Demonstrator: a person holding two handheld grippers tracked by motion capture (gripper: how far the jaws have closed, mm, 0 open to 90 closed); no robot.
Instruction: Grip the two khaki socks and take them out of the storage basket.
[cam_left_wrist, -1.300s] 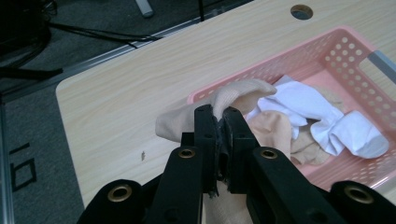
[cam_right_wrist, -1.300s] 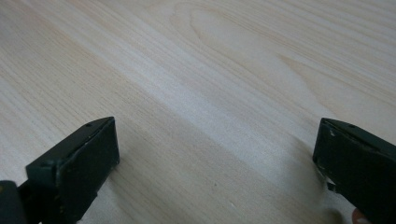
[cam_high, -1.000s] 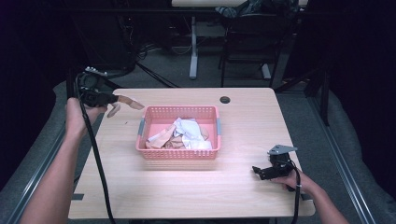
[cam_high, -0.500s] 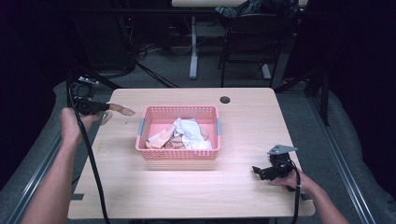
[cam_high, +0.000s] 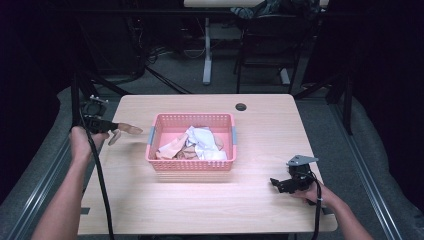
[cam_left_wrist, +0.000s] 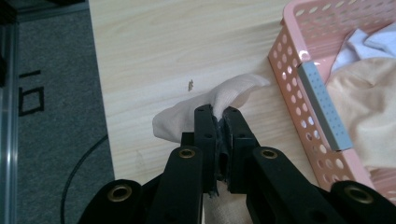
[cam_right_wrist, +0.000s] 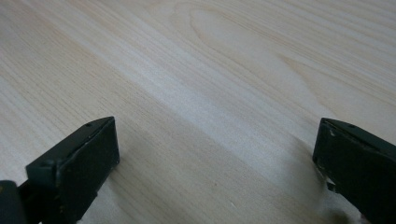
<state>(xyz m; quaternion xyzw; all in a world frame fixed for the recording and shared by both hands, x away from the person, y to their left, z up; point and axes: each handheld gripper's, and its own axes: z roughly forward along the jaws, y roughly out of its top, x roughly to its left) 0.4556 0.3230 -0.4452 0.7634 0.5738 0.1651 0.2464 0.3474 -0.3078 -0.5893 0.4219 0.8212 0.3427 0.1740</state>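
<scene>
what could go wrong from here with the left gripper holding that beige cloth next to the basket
The left gripper pinches the beige cloth only at a fold, so it may slip out. Its loose end hangs close to the pink basket wall and might snag on the rim. The right gripper sits open and far off, unable to help.

Pale beige cloth piece (cam_left_wrist: 187, 119): lower part tucked out of sight behind the black left gripper (cam_left_wrist: 217, 113) | pink perforated plastic basket (cam_left_wrist: 303, 112): cut off by the left gripper view's right edge | small dark round spot on the light wooden table (cam_high: 241, 106): too small to identify | right gripper (cam_right_wrist: 215, 154): jaw bases cropped at the frame bottom
</scene>
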